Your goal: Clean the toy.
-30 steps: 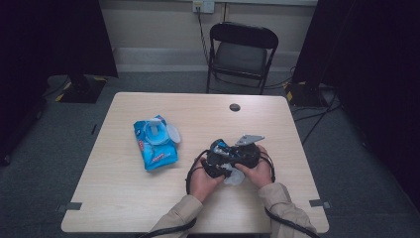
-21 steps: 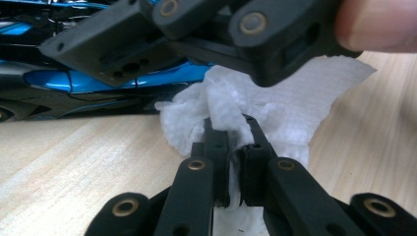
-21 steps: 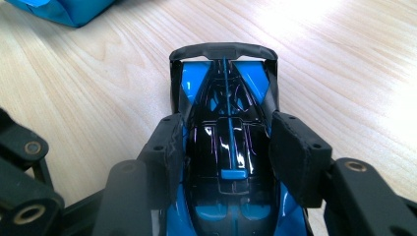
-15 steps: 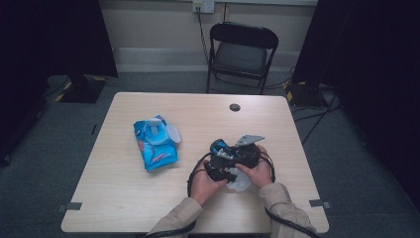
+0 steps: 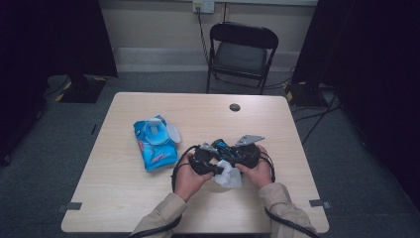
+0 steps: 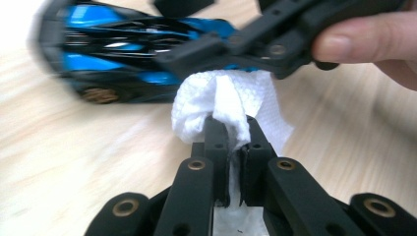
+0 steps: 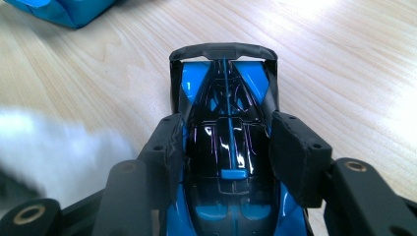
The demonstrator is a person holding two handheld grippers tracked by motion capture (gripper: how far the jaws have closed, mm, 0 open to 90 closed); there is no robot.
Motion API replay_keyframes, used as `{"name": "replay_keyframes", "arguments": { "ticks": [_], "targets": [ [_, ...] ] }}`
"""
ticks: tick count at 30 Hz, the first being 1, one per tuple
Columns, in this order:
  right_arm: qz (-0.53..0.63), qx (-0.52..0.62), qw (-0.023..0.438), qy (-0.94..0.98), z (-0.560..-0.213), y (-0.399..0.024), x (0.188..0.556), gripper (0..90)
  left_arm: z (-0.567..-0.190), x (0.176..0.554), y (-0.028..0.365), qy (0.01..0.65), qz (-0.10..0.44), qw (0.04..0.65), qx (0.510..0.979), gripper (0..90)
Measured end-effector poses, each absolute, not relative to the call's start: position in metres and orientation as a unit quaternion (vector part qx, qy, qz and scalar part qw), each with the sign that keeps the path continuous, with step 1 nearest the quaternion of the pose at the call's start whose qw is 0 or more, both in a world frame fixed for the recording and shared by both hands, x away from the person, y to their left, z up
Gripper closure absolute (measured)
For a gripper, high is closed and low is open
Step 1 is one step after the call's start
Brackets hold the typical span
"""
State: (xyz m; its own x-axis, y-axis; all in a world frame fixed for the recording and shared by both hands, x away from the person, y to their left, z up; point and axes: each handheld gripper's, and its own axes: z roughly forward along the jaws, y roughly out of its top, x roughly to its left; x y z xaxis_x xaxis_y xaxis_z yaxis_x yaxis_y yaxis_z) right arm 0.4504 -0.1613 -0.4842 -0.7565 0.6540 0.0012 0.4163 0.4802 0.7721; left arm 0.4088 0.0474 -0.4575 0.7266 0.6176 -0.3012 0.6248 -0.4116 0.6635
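left hand-held gripper (image 6: 230, 129) pinches a white wipe (image 6: 231, 101) just below the toy car (image 7: 228, 147), which the right hand-held gripper (image 7: 228, 152) clamps by its sides.

1 toy car (image 7: 227, 162), 1 white wipe (image 6: 231, 105), 1 blue wipes pack (image 5: 154, 144), 1 table (image 5: 124, 198), 1 folding chair (image 5: 241, 52), 2 hand-held grippers

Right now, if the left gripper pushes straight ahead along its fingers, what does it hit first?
Probably the blue and black toy car, held by the right gripper; the pinched white wipe already nearly touches it. Depth is unclear.
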Motion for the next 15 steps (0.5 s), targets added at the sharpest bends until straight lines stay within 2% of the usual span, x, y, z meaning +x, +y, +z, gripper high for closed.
{"name": "replay_keyframes", "arguments": {
  "ticks": [8,15],
  "targets": [
    [0.399,0.316,0.149,0.848,-0.484,-0.161,0.45,47.5,-0.452,0.425,0.08,0.405,0.032,0.39,0.826,85.0],
    [0.399,0.317,0.15,0.848,-0.484,-0.16,0.451,47.5,-0.464,0.441,0.083,0.438,0.071,0.36,0.821,84.8]
  ]
}}
